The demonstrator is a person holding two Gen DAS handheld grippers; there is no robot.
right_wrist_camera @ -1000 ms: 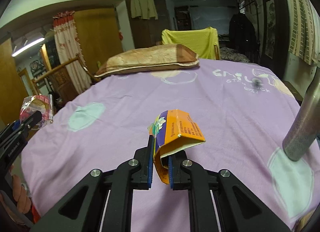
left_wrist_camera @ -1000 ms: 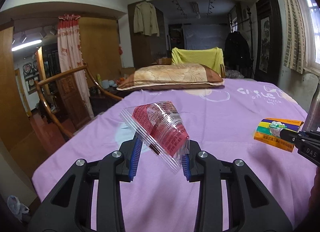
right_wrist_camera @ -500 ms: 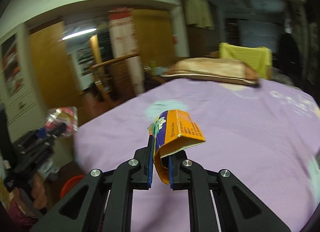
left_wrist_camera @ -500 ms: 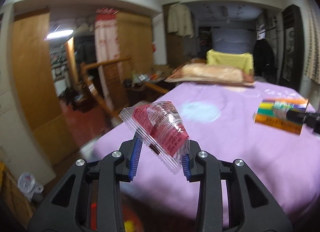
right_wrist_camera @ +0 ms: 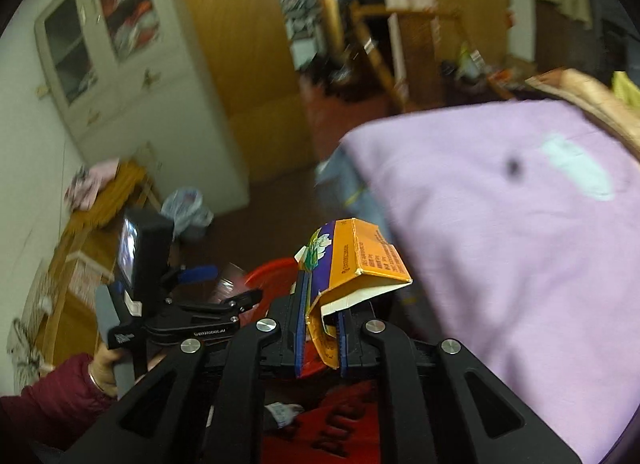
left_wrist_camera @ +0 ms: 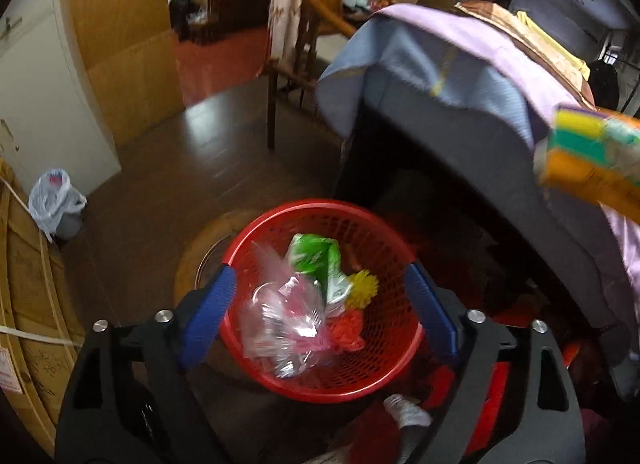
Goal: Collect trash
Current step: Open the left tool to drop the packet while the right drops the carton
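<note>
Your left gripper (left_wrist_camera: 320, 304) is opening above the red basket (left_wrist_camera: 384, 368); the blurred clear wrapper (left_wrist_camera: 284, 320) sits free between its jaws. Your right gripper (right_wrist_camera: 320, 328) clamps the orange carton (right_wrist_camera: 360, 264), which hides most of the basket.

The left wrist camera is looking steeply down along its tool at a round red plastic mesh basket (left_wrist_camera: 320, 368) on the dark floor, close below. The right wrist camera is looking down and across, beside the bed with the lilac sheet (right_wrist_camera: 520, 244). Both views are sharing the bed's corner, the basket, the folded orange cardboard carton (right_wrist_camera: 360, 260) and the white bagged bin (left_wrist_camera: 56, 199).
</note>
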